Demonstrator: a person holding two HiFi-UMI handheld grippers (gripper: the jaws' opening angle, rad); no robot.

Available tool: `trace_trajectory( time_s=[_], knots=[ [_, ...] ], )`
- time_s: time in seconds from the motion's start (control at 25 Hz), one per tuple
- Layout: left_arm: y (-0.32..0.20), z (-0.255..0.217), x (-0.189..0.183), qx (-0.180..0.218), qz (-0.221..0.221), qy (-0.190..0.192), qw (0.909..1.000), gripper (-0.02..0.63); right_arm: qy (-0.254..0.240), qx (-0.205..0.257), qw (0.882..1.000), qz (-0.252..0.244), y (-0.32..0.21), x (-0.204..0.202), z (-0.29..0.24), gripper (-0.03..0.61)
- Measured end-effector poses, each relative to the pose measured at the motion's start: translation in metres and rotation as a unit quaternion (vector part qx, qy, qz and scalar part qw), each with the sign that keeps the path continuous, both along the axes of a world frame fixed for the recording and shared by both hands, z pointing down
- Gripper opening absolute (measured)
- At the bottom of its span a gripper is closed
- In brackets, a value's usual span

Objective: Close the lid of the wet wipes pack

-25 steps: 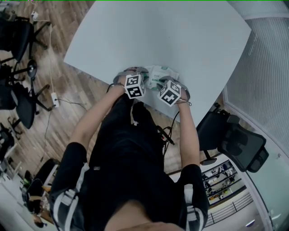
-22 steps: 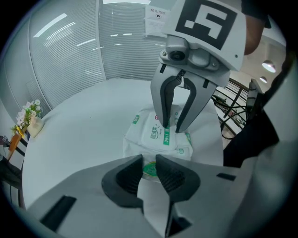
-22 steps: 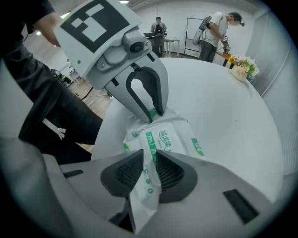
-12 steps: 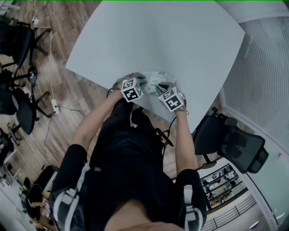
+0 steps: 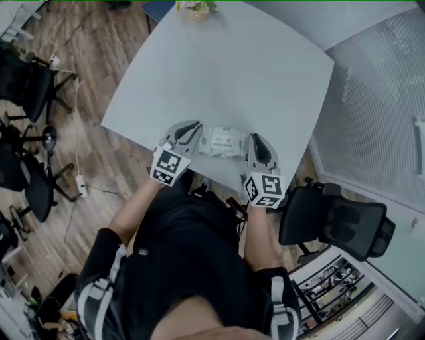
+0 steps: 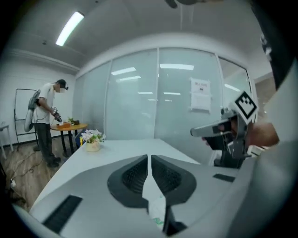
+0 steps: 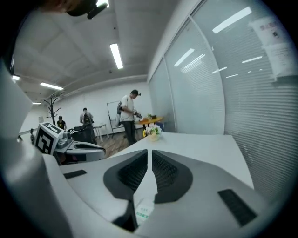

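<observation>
The wet wipes pack [image 5: 224,141], white with a green label, lies flat on the white table [image 5: 226,73] near its front edge. From here I cannot tell how its lid stands. My left gripper [image 5: 192,127] hovers just left of the pack and my right gripper [image 5: 255,139] just right of it, both lifted clear. Each gripper's own view has the jaws drawn together to a thin slit with nothing between them, and a strip of the pack [image 6: 157,210] [image 7: 143,209] shows below. The right jaws have just been closing.
A small pot of flowers [image 5: 194,8] stands at the table's far edge. A black office chair [image 5: 339,219] sits at the near right beside a glass wall. Other chairs [image 5: 26,60] and a cable lie on the wooden floor at left. A person [image 6: 46,121] stands at another table.
Both grippers were down together on the pack; they have lifted off it, rolled, and spread apart to either side. The pack stays on the table.
</observation>
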State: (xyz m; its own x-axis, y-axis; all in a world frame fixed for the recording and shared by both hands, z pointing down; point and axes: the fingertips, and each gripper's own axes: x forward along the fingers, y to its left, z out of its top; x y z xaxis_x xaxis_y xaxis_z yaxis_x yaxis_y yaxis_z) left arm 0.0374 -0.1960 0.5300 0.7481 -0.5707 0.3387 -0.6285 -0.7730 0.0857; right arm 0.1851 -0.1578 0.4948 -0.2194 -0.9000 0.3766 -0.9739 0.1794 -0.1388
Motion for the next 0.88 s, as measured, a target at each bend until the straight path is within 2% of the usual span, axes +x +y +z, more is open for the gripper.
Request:
trace_trajectory(
  time_s=[0.08,0.28,0.88],
  knots=[
    [0.006,-0.039,-0.009,0.018,-0.026,0.039,0.9987,0.043,-0.004,0.034,0.999,0.024,0.013,0.005,-0.028,0.048],
    [0.031,-0.098,-0.023,0.064,-0.058,0.088,0.9923,0.043,-0.011,0.072,0.996,0.058,0.044,0.010,-0.056,0.037],
    [0.049,-0.111,-0.014,0.079,-0.058,0.090,0.9912,0.043,-0.017,0.074,0.996,0.051,0.065,0.008,-0.052,0.021]
  ],
)
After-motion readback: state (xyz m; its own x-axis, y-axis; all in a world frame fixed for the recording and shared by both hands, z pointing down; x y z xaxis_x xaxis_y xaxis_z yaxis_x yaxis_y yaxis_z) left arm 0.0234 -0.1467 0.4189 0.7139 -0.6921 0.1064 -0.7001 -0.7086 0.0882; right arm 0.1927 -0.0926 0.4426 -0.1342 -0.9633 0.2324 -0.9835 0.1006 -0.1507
